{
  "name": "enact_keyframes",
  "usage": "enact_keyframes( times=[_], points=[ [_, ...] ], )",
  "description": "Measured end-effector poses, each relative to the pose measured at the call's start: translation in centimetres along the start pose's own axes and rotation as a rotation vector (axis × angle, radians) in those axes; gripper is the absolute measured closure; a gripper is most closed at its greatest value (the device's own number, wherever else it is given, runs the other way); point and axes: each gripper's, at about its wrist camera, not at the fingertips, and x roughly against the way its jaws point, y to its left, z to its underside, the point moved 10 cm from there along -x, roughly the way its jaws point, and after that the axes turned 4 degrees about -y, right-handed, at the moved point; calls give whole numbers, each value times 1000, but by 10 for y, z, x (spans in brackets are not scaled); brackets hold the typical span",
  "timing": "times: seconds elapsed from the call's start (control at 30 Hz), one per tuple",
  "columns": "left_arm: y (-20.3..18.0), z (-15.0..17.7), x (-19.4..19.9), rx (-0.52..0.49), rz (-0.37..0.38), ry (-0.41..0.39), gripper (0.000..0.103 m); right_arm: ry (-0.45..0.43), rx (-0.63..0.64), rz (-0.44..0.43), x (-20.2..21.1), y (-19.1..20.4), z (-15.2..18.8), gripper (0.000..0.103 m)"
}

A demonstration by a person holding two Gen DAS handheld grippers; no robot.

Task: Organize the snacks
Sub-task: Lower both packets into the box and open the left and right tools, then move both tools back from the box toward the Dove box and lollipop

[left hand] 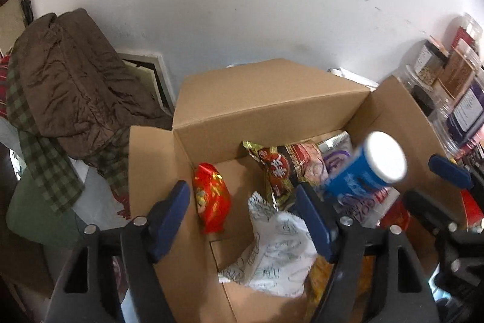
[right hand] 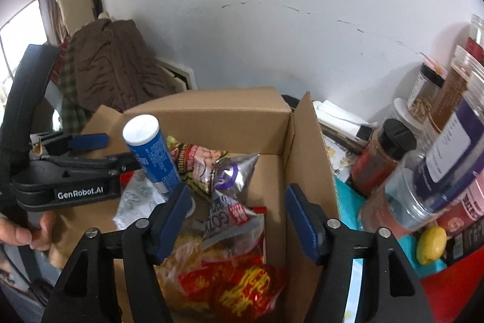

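Observation:
An open cardboard box (left hand: pixel 266 108) (right hand: pixel 211 114) holds several snack packets. A blue tube with a white cap (left hand: pixel 367 168) (right hand: pixel 154 153) stands tilted in the box, blurred in the left wrist view, with no finger closed on it. My left gripper (left hand: pixel 245 214) is open over the box, above a small red packet (left hand: pixel 211 197) and a white patterned packet (left hand: pixel 278 247). It also shows from the side in the right wrist view (right hand: pixel 99 150). My right gripper (right hand: pixel 237 220) is open above a silver packet (right hand: pixel 233 171) and a red and yellow packet (right hand: pixel 242 286). Its fingertips (left hand: pixel 447 171) show at the right of the left wrist view.
Clear jars and spice bottles (right hand: pixel 438 159) crowd the right of the box, with a lemon (right hand: pixel 431 244) beside them. A brown jacket over checked cloth (left hand: pixel 66 87) is heaped to the left. A white wall (left hand: pixel 242 5) stands behind the box.

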Motion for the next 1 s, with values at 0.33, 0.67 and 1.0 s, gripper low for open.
enact_keyframes(
  times=[0.33, 0.67, 1.0],
  points=[
    [-17, 5, 59, 4, 51, -83, 30, -67, 4, 63, 72, -14, -1, 34],
    [-50, 21, 139, -77, 106, -196, 30, -123, 19, 84, 131, -8, 14, 33],
    [-72, 59, 174, -78, 161, -220, 30, -97, 46, 69, 148, -1, 53, 33]
  ],
)
